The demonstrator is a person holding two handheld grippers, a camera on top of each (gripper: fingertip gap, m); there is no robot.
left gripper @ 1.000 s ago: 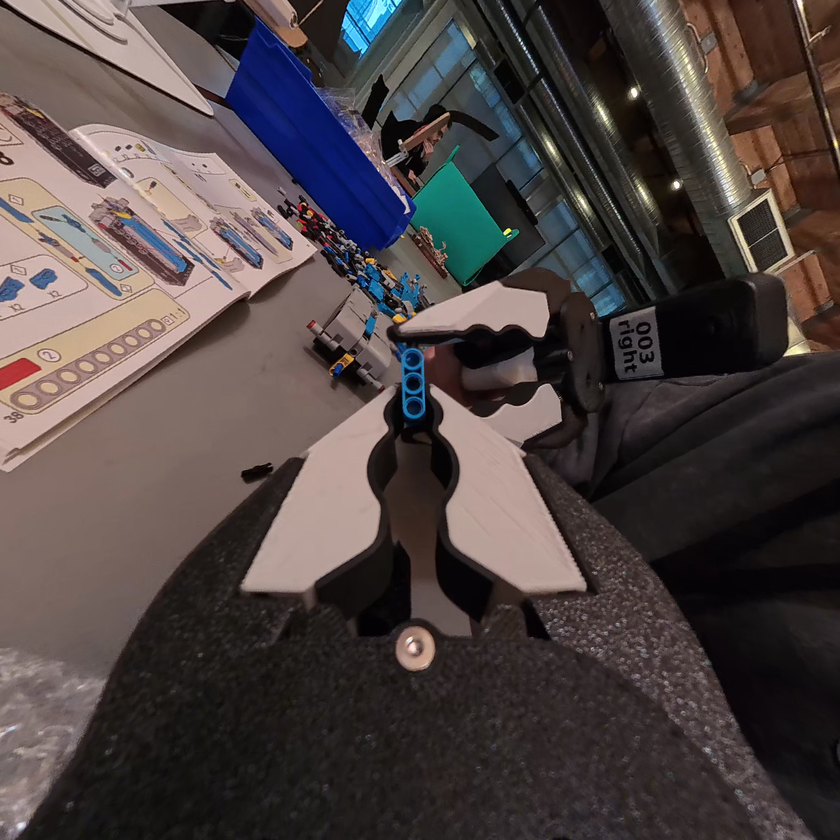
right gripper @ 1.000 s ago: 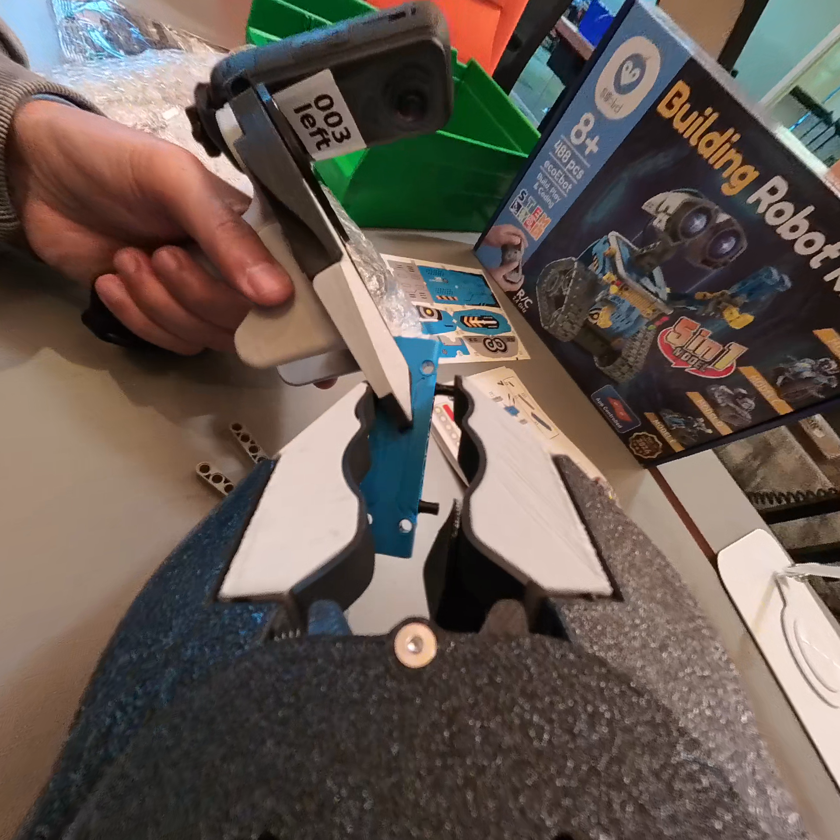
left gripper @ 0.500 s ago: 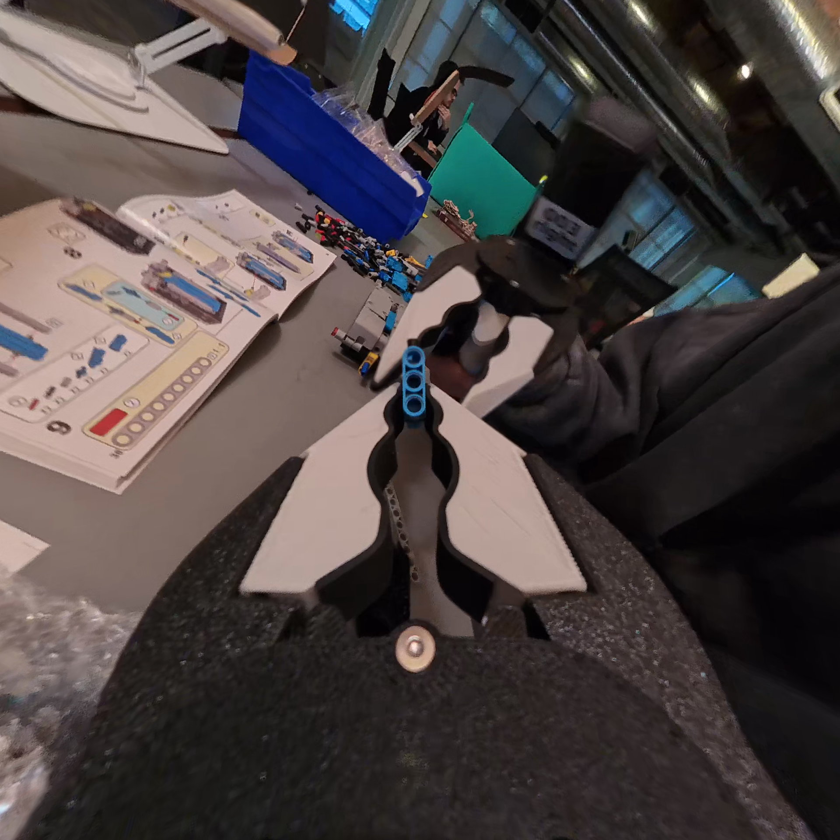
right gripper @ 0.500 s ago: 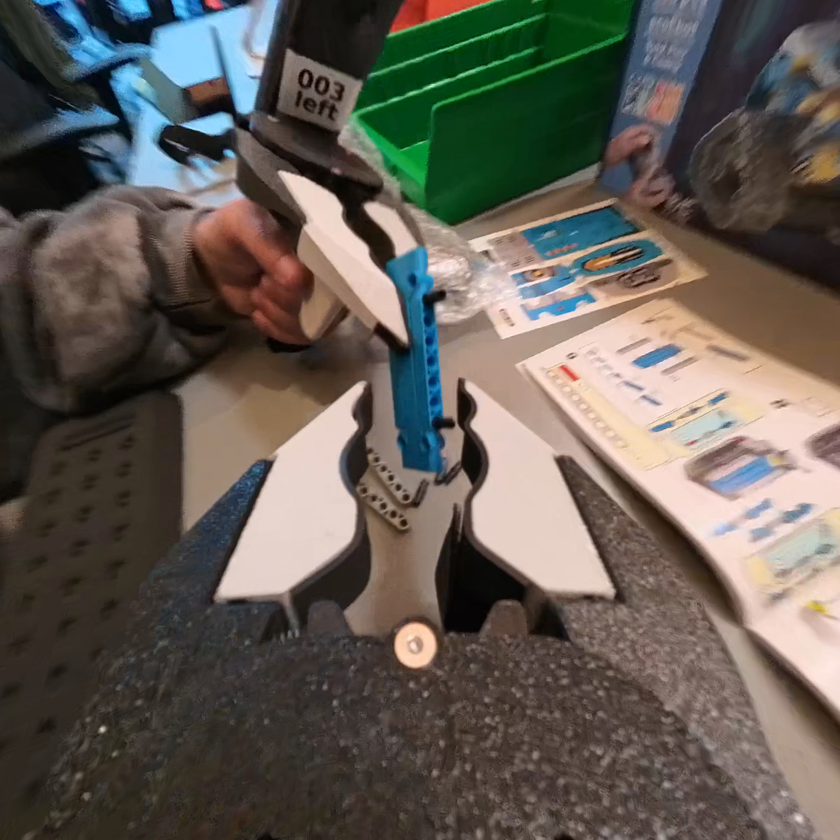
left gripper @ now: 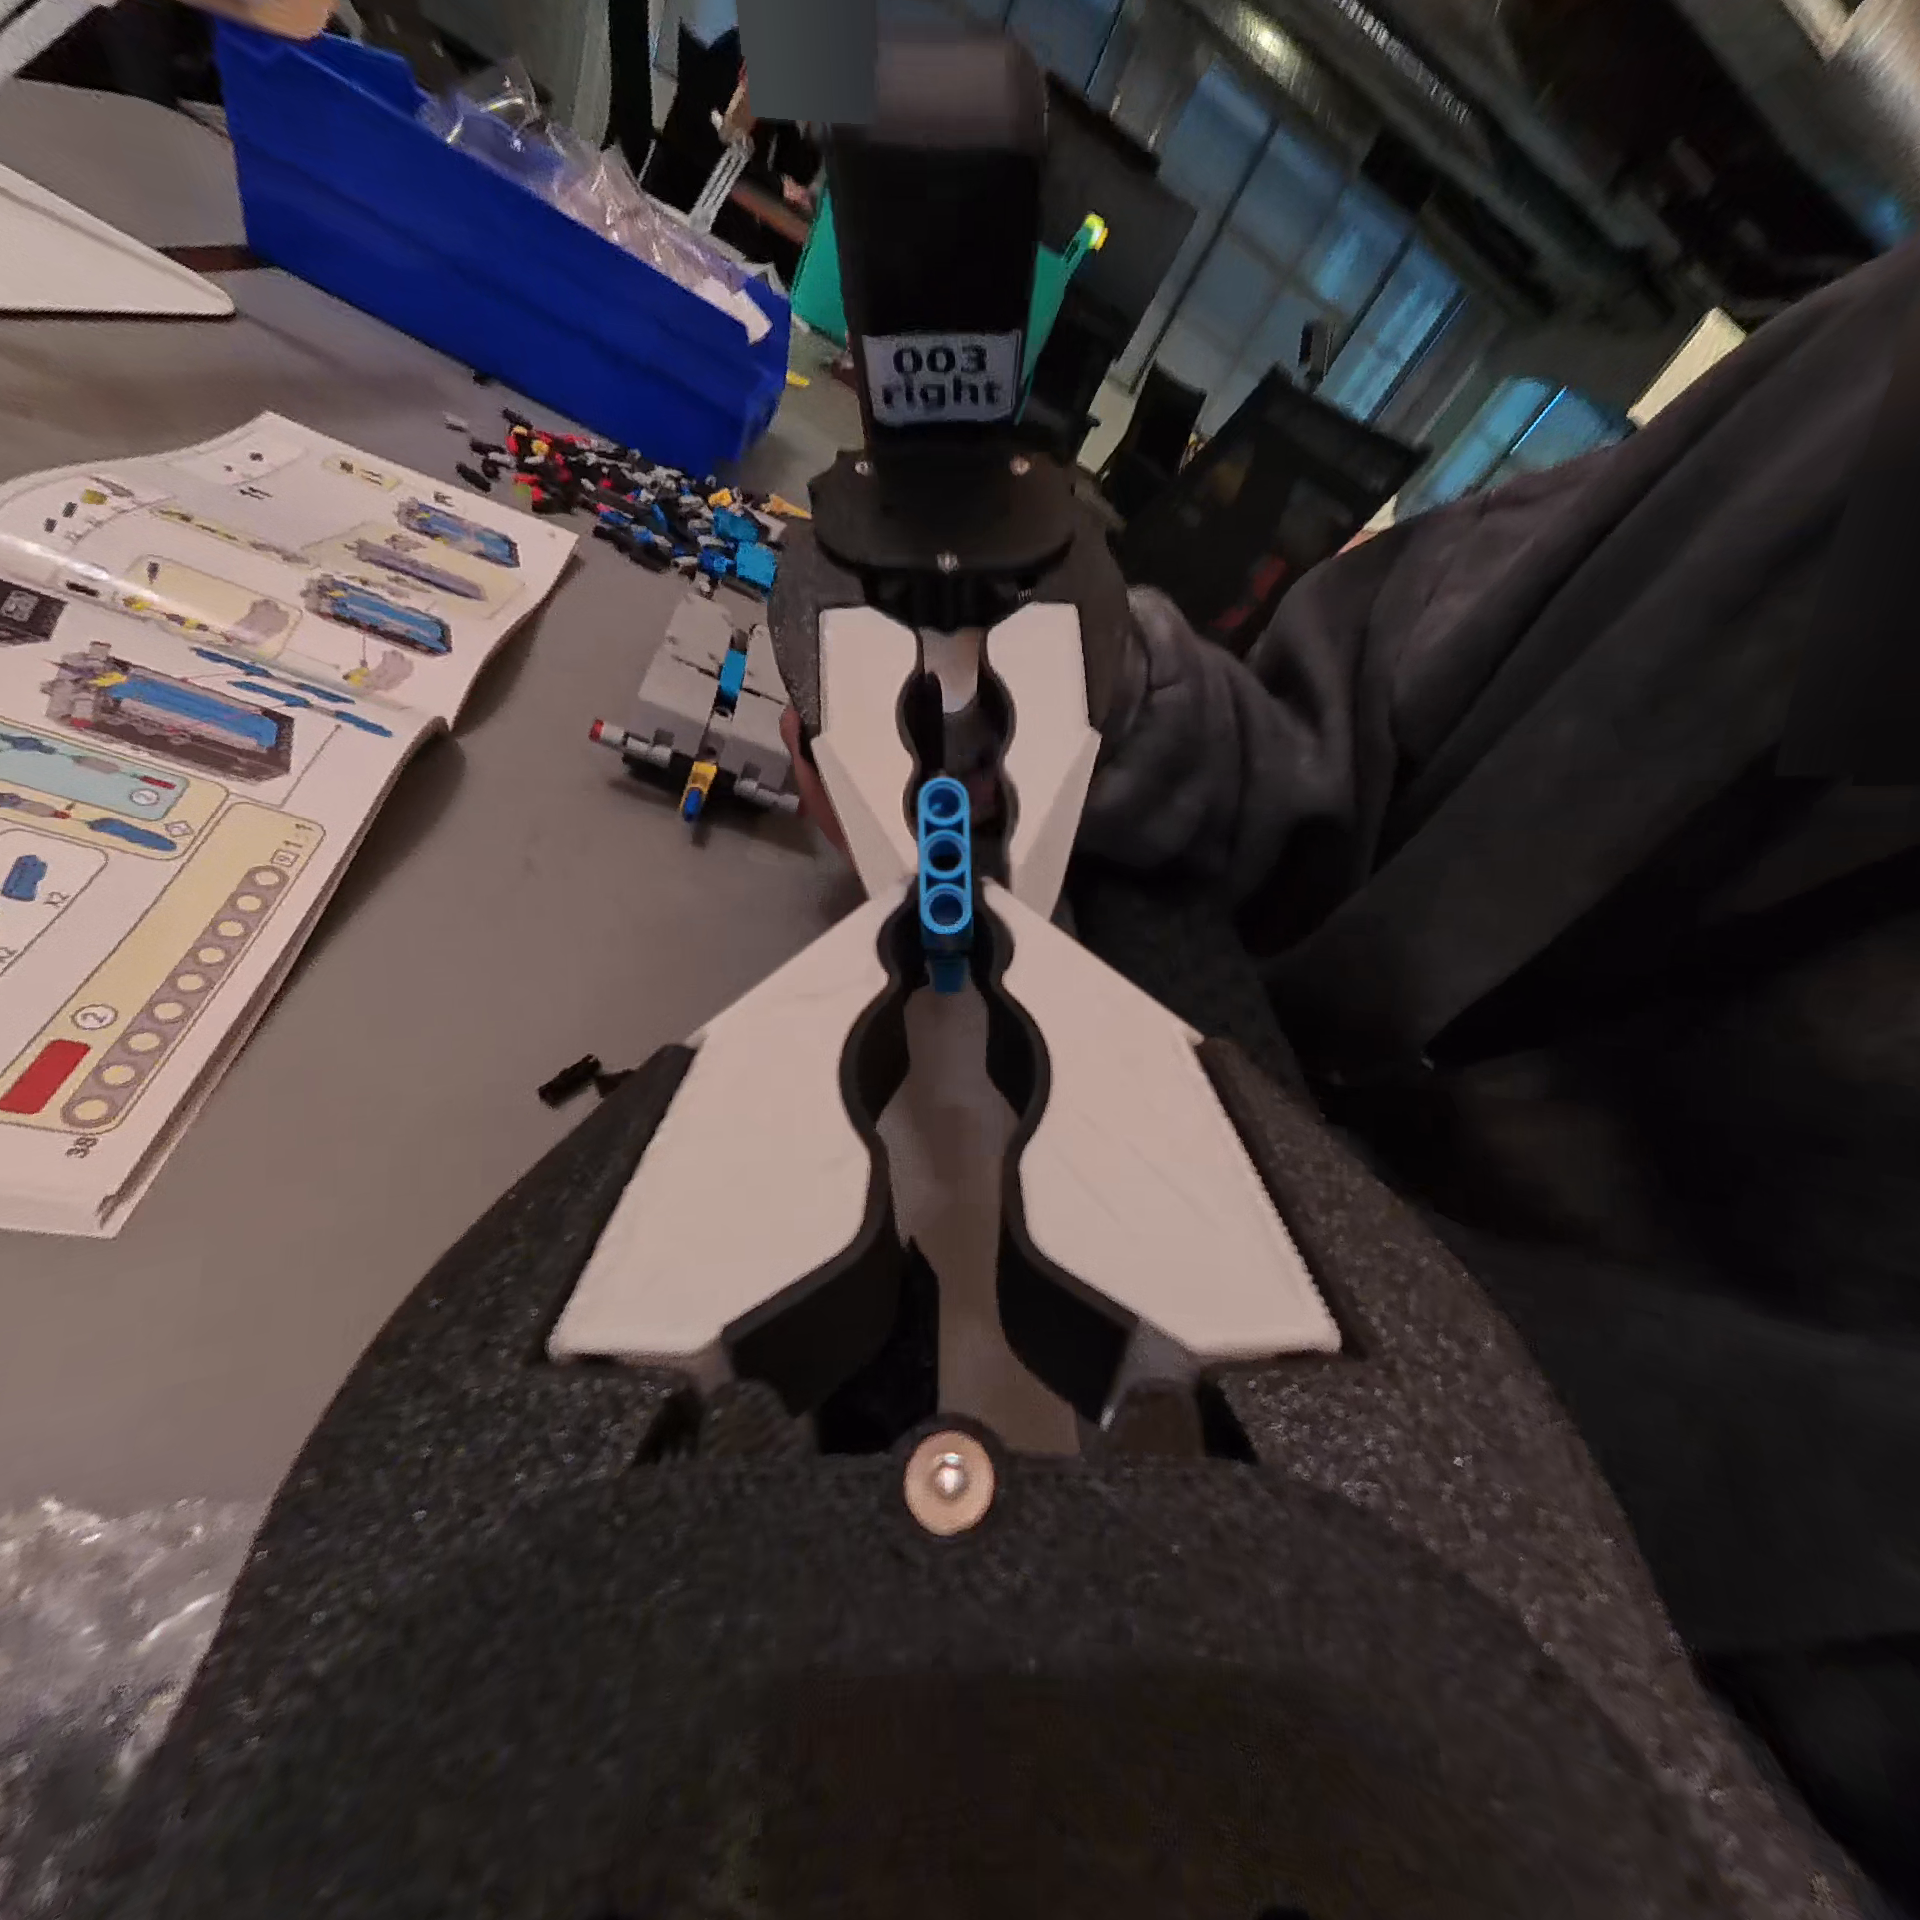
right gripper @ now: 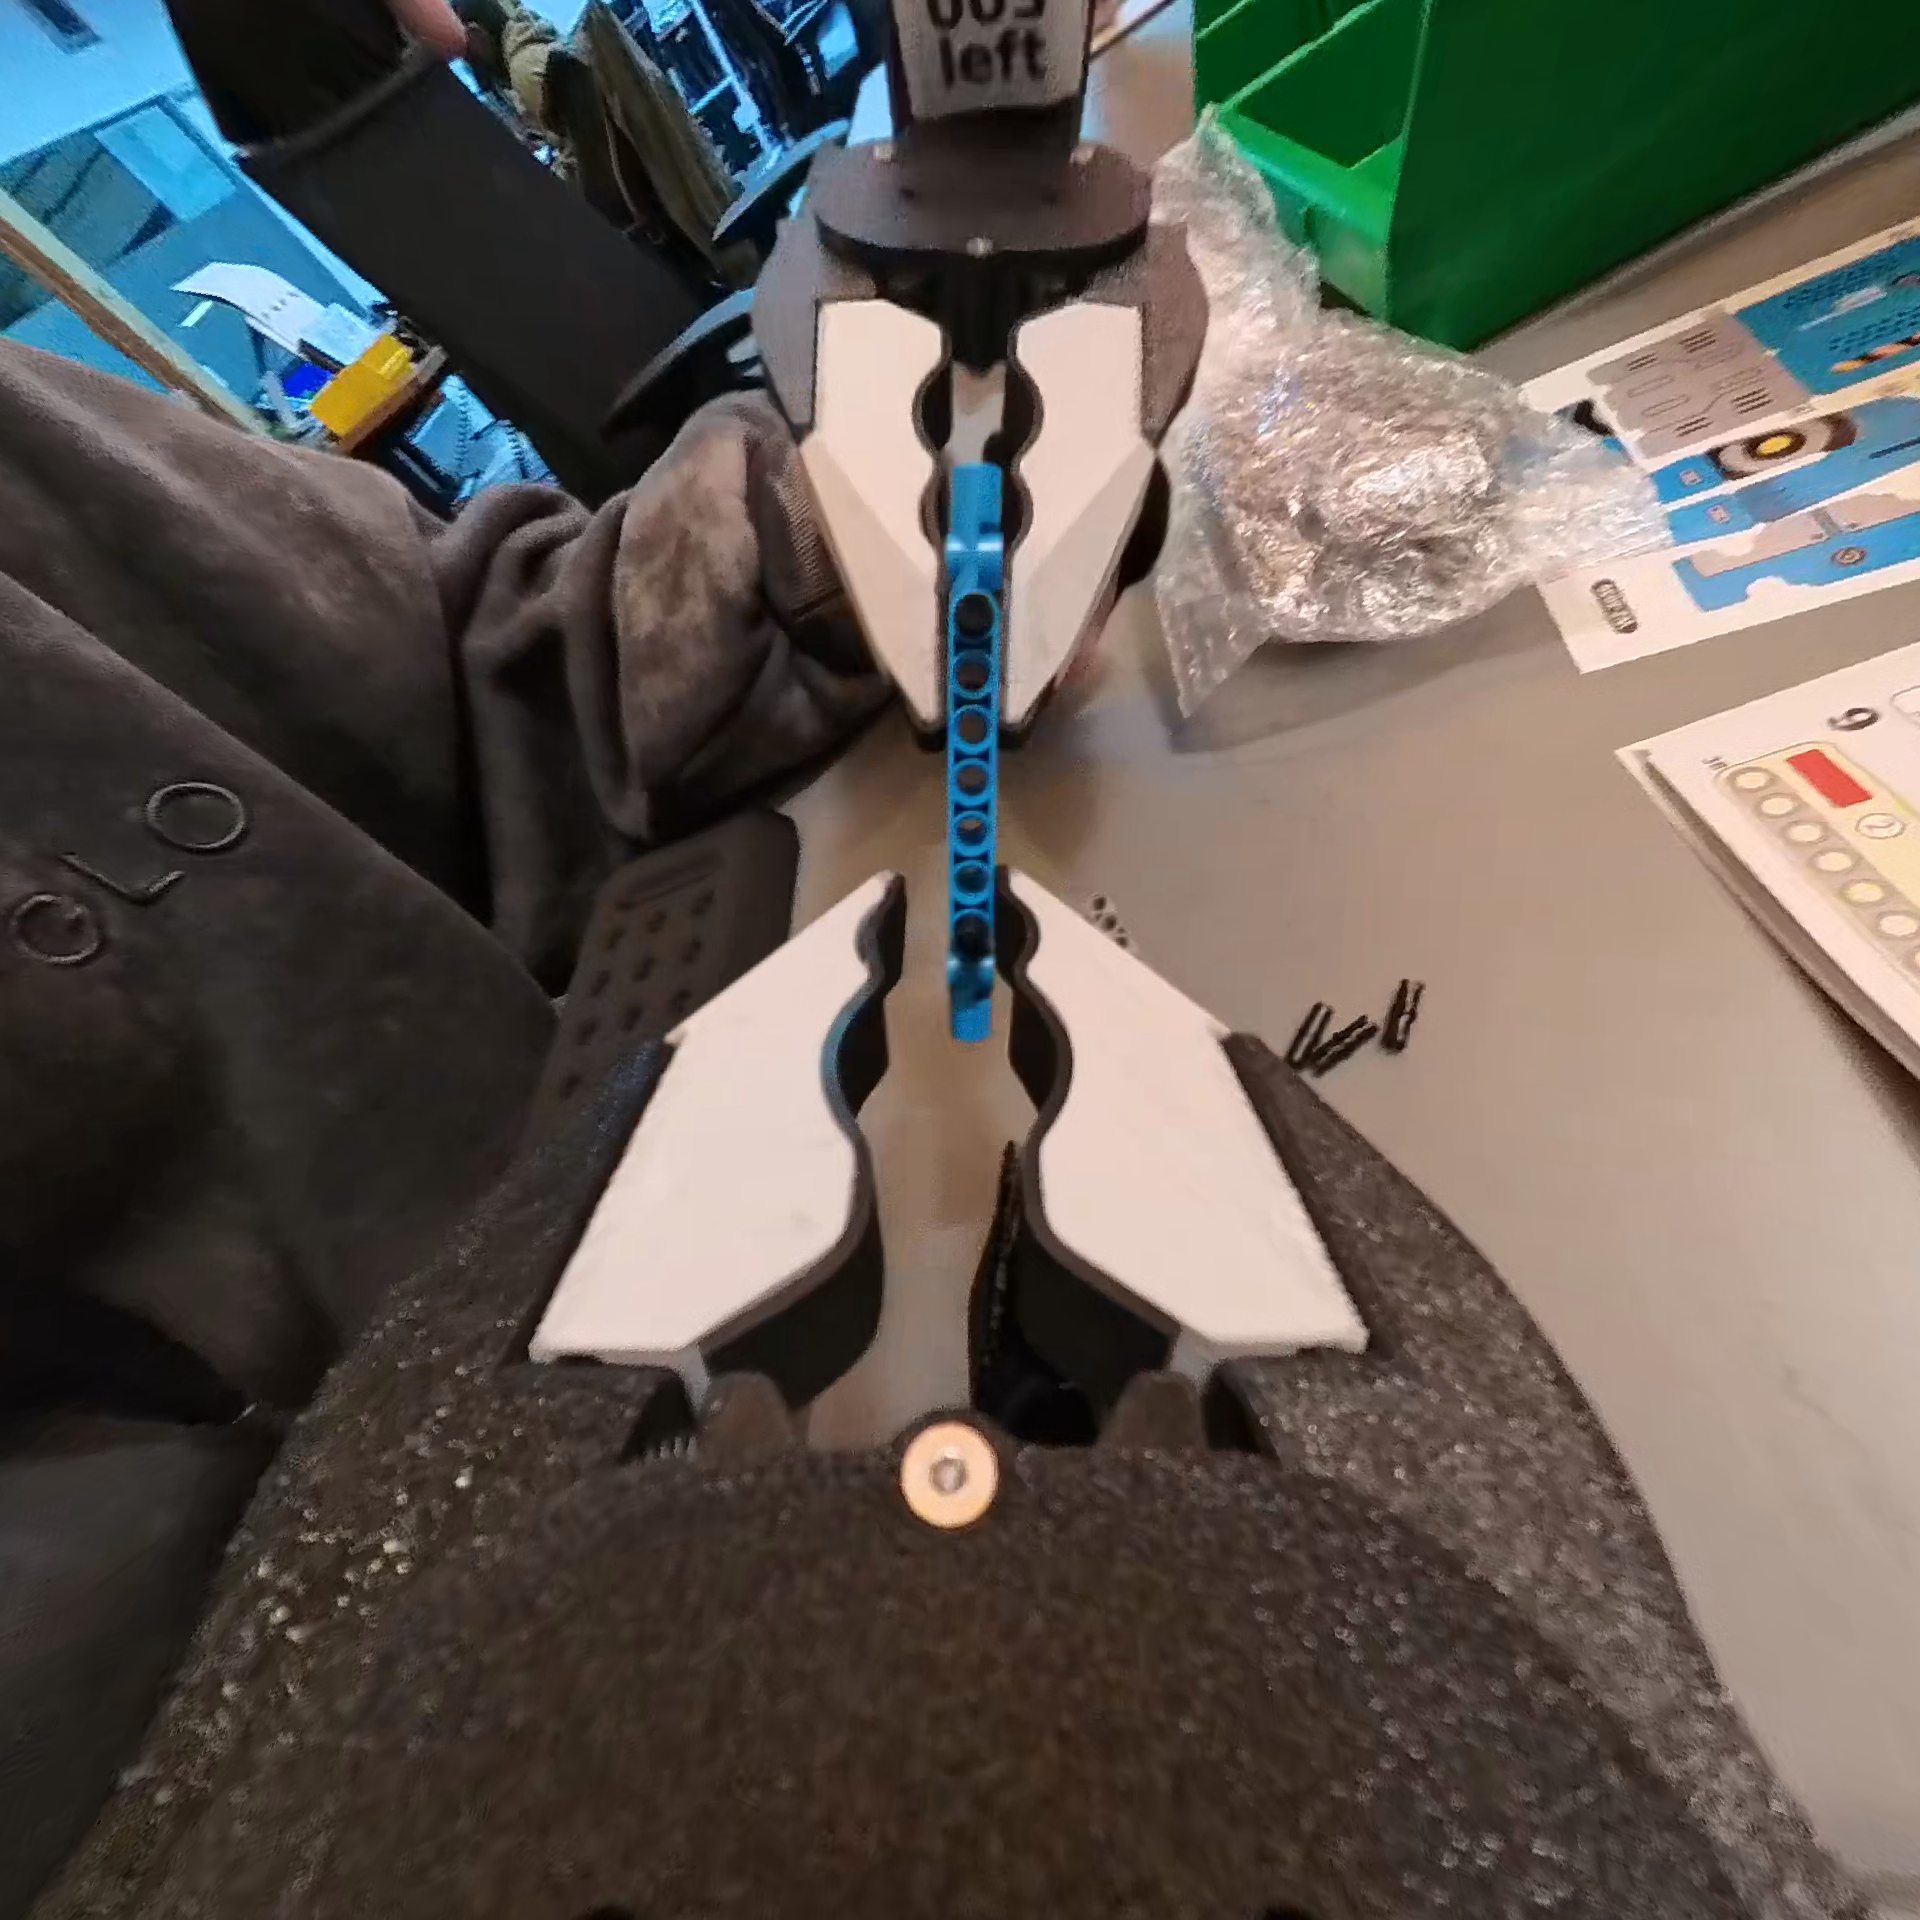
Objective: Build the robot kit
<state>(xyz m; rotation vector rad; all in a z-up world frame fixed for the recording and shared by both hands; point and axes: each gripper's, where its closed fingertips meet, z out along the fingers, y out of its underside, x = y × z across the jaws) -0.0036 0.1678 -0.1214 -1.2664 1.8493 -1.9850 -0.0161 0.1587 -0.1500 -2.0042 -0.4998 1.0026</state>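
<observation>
My left gripper (left gripper: 940,914) is shut on a long blue beam with holes (left gripper: 943,862), seen end-on. In the right wrist view the left gripper (right gripper: 974,717) faces me and holds the blue beam (right gripper: 974,748) pointing at me. My right gripper (right gripper: 954,888) is open. Its jaws stand on either side of the beam's free end with a narrow gap, the right finger almost touching. In the left wrist view the right gripper (left gripper: 951,878) stands straight opposite, tip to tip.
An open instruction booklet (left gripper: 208,779) lies on the grey table (left gripper: 468,987); it also shows in the right wrist view (right gripper: 1818,862). There is a grey part-built model (left gripper: 707,717), a pile of small parts (left gripper: 644,499), a blue bin (left gripper: 499,270), a green bin (right gripper: 1558,156), a bubble-wrap bag (right gripper: 1340,488) and black pins (right gripper: 1351,1029). Both grippers' tips are close together, under 4 cm apart. The right tips stand about 15 cm off the grey part-built model (left gripper: 707,717).
Both grippers have swung round to face each other head-on. The beam now lies between my right jaws, which have narrowed. The left gripper keeps its hold on the beam.
</observation>
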